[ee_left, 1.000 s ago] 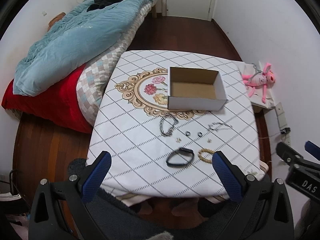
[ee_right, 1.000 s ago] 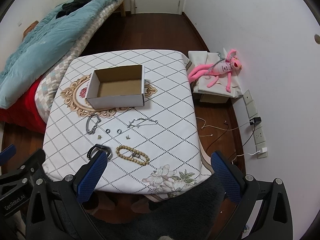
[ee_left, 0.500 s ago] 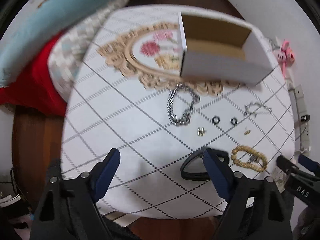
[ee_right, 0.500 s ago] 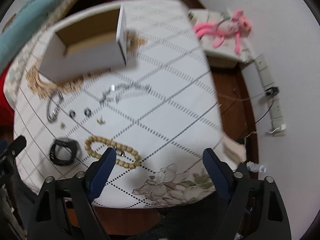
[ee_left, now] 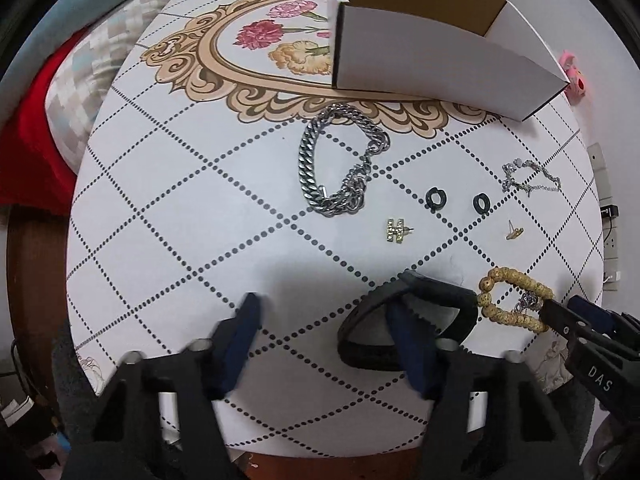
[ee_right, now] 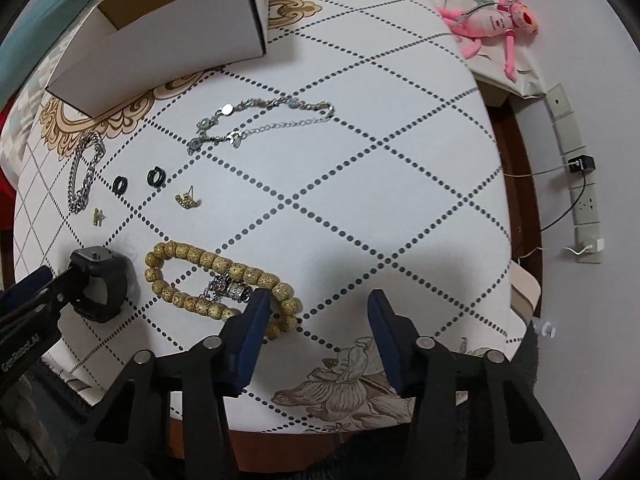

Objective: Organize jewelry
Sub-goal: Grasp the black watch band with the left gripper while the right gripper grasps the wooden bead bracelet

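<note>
My left gripper (ee_left: 326, 330) is open just above the table's near edge; its right finger (ee_left: 408, 336) reaches into the loop of a black band (ee_left: 440, 292). My right gripper (ee_right: 316, 324) is open, its left finger (ee_right: 252, 328) over the near end of a wooden bead bracelet (ee_right: 208, 258). A silver curb chain (ee_left: 316, 168), two black rings (ee_left: 436, 198), a gold H earring (ee_left: 396, 230), a second gold earring (ee_right: 186, 200) and a thin silver chain (ee_right: 260, 118) lie on the cloth. An open white box (ee_left: 420, 60) stands behind them.
The table cloth (ee_right: 360, 200) is white with dotted diamonds and a flower medallion (ee_left: 264, 40). A bed with red and blue covers lies at the left (ee_left: 32, 120). A pink plush toy (ee_right: 496, 20) and wall sockets (ee_right: 584, 200) are at the right.
Both grippers have dropped and moved forward, close to the table. The left one now straddles the black band's side, the right one is at the bead bracelet. Their jaws have narrowed a little.
</note>
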Tool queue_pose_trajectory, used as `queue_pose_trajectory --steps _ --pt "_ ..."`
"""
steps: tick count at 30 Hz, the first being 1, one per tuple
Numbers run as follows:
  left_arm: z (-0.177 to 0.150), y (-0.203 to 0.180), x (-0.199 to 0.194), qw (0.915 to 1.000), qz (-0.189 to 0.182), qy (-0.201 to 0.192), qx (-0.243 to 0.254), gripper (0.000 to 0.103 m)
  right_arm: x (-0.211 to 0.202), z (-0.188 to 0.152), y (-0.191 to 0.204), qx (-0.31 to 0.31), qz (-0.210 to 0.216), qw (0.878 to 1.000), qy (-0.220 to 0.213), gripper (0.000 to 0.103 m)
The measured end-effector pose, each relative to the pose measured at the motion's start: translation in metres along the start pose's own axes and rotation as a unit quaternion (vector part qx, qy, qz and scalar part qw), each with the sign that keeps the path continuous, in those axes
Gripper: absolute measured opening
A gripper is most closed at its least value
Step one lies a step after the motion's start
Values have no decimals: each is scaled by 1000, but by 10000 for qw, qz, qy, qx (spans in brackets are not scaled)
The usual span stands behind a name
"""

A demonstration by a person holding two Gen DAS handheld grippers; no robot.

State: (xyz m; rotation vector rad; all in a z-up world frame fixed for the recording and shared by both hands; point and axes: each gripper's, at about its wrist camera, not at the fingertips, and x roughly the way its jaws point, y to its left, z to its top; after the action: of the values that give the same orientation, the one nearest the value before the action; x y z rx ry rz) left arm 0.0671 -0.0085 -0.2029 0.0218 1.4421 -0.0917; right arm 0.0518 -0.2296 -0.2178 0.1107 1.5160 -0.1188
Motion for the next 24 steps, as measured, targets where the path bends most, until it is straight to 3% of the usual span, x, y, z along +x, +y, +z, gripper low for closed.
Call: queue_pose_trajectory --steps 4,7,9,12,17,24 --pt "0 -4 2 9999 100 -107 76 35 2 2 2 -110 -15 9999 -54 46" --pt "6 -8 1 9996 161 -185 146 23 0 3 3 -168 -22 9998 -127 38" --pt "9 -9 0 9995 158 -203 169 12 -1 3 4 -208 -24 9996 -192 26" --pt "10 -6 0 9995 132 -249 156 9 -4 0 11 -272 -61 9991 -325 10" --pt "7 1 -4 9994 56 -309 107 8 -7 -6 19 -292 -112 9982 -511 9" --pt "5 5 -21 9988 35 -450 174 7 -18 -17 16 -41 209 9978 -632 9"
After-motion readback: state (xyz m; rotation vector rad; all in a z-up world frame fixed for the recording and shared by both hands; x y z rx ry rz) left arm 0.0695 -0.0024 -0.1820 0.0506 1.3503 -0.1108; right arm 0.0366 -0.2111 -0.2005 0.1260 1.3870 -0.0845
